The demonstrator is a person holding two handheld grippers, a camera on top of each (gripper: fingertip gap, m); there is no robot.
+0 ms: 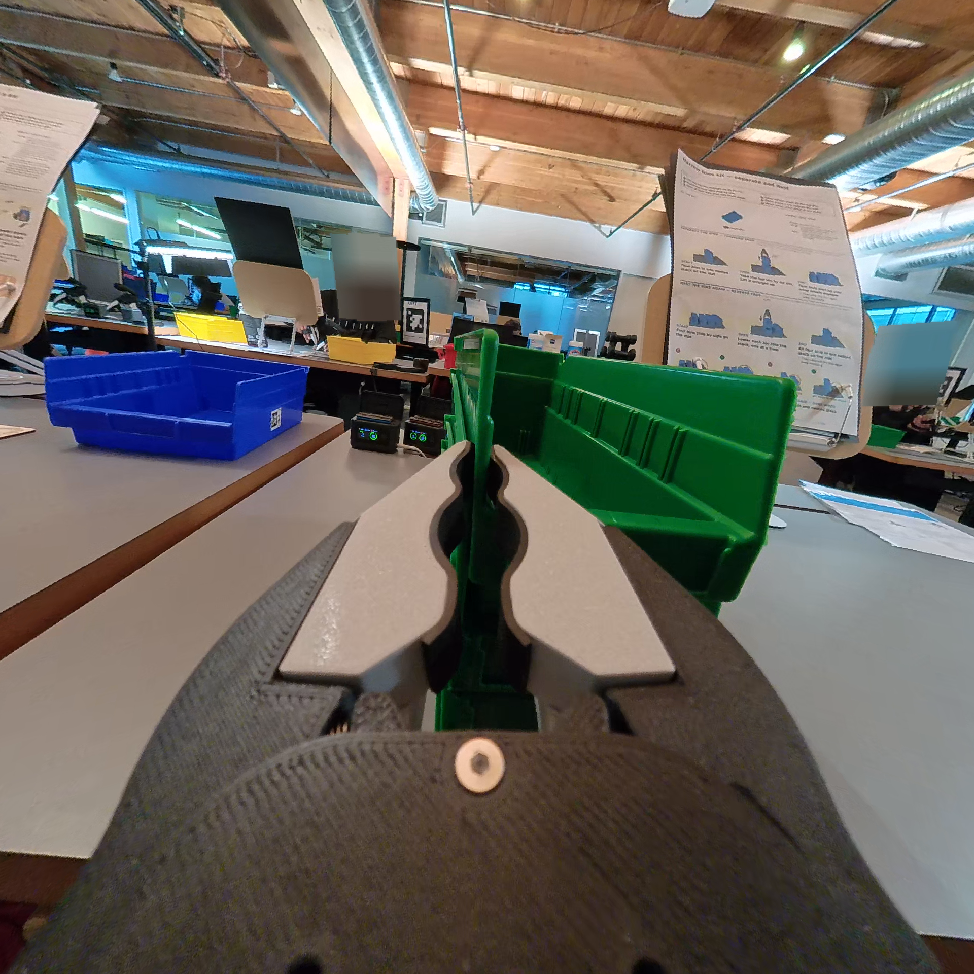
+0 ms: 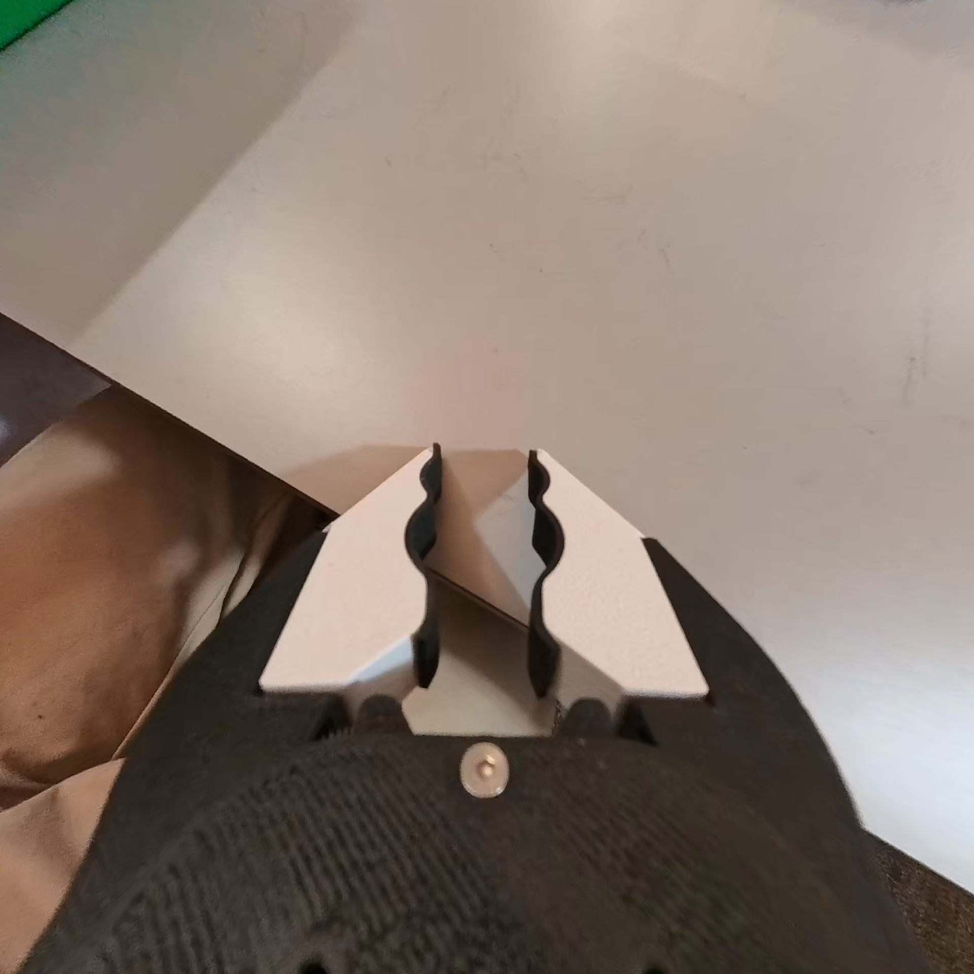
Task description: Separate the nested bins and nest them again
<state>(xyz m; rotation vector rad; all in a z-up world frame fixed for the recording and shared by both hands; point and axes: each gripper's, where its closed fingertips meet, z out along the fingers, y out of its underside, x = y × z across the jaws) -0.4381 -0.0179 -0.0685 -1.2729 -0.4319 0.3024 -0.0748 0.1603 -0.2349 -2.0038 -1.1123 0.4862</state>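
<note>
Gripper (image 1: 482, 464) on the left is clamped on the wall of a green bin (image 1: 659, 464), which fills the view ahead of it and to its right, tilted and apparently lifted off the grey bench (image 1: 843, 685). Beneath that wall, between the fingers, more green plastic shows (possibly a second bin under it, though the pictures do not settle this). Whether the green bin is coming out of a stack or going back into one cannot be told.

Farther off to that gripper's left, a blue bin (image 1: 174, 400) sits alone on a neighbouring bench (image 1: 105, 506), upright and empty; it is well apart from the green one, so at least these two are not nested now.

Smaller still, the right gripper (image 2: 482, 458) hangs over the bench edge (image 2: 632, 263) with its fingers apart and nothing between them. A sliver of green (image 2: 21, 21) shows far ahead to its left.

Judged from this, separation looks partly done at most, and re-nesting remains.
</note>
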